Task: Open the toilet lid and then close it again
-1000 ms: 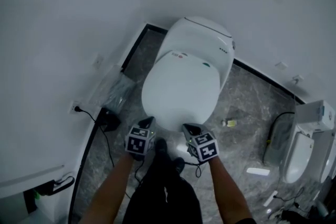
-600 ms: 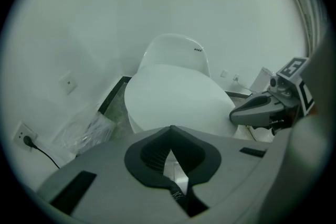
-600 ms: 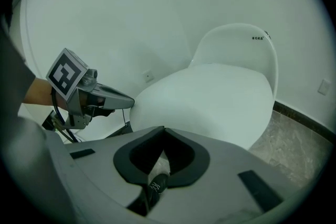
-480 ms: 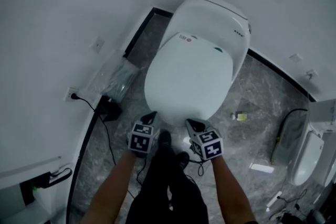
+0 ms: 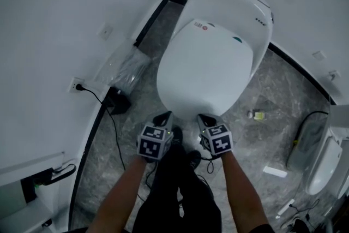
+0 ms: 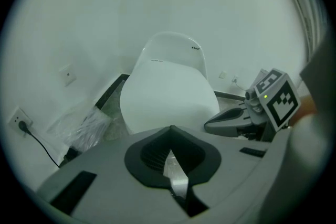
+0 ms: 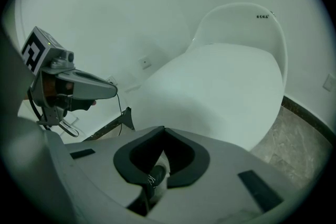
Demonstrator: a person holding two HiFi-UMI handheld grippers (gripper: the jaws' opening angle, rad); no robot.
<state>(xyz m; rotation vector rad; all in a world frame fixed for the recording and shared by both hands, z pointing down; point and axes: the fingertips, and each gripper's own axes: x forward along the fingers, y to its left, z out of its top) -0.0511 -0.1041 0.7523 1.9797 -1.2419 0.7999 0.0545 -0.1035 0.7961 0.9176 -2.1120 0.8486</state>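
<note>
Left of the left tongs (image 5: 162,117): black box-shaped adapter (image 5: 118,101) on the grey marble floor (image 5: 262,90), with a thin black cable (image 5: 97,96) running to a white wall socket (image 5: 76,85). Crumpled clear plastic sheet (image 5: 127,67) lies beyond it, by the wall. Right of the right tongs (image 5: 206,118): small yellowish item (image 5: 257,115), flat white piece (image 5: 274,171), second white toilet (image 5: 320,167) at the frame edge.

The left gripper (image 5: 163,117) and right gripper (image 5: 206,118), both closed and empty, point down side by side near the toilet lid (image 5: 210,71).
</note>
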